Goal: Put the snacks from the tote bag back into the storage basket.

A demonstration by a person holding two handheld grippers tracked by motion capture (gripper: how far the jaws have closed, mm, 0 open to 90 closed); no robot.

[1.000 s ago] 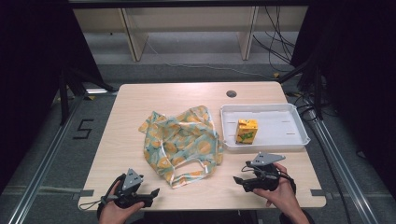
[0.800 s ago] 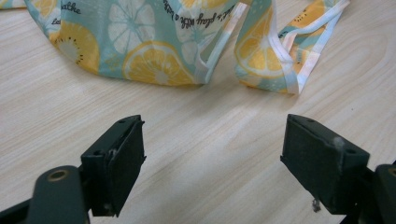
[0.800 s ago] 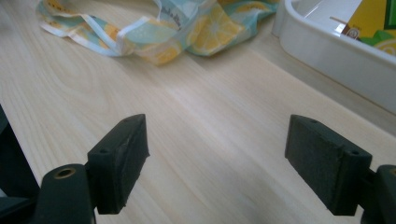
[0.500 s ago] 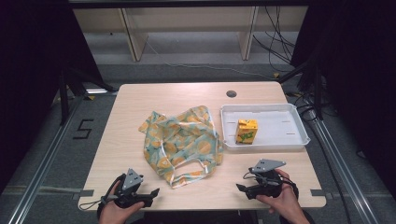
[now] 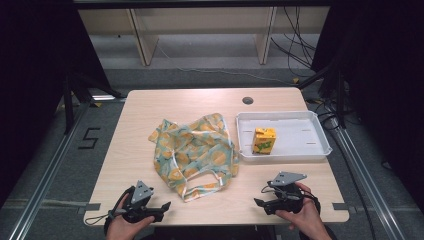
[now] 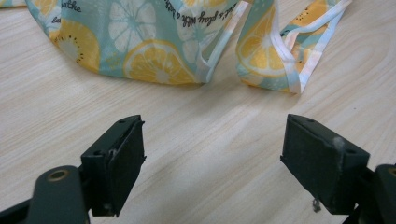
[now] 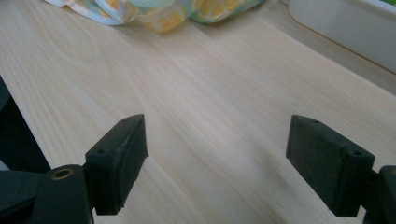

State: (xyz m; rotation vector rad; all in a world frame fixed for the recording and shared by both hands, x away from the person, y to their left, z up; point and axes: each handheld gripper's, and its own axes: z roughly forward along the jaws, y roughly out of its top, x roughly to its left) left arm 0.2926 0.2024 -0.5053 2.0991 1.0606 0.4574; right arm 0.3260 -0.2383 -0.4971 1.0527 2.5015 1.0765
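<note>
1. Setting: pale wooden table (image 5: 150,115) at centre of the high view, on a grey floor with metal rails at either side, shelf legs and loose cables along the top edge, dark curtains left and right.
2. Fabric bag (image 5: 196,151), teal with lemon-slice print and white-trimmed handles: crumpled flat at mid-frame, handles trailing toward the lower centre. Same bag (image 6: 154,42) across the top of the left gripper view, its handle loops nearest the jaws, not touched.
3. White tray (image 5: 320,135) to the right of the bag, just beside it. Yellow juice carton (image 5: 263,140) upright in the tray's left half.
4. Left gripper (image 5: 162,206): lower left of the frame, held in a hand at the table's near edge, jaws spread wide with nothing between them but bare wood; aimed toward the bag's handles.
5. Right gripper (image 5: 259,202): lower right of the frame, jaws likewise wide apart and empty, bare table ahead, bag edge and tray wall at the top of the right gripper view.
6. Change noted: right gripper drawn back toward the near edge and turned left over the last second; left gripper, bag, tray and carton unmoved.
7. Reading: probably a starting pose, both tools now facing the bag; no grasp begun, carton presumably to go in once the bag is opened.
</note>
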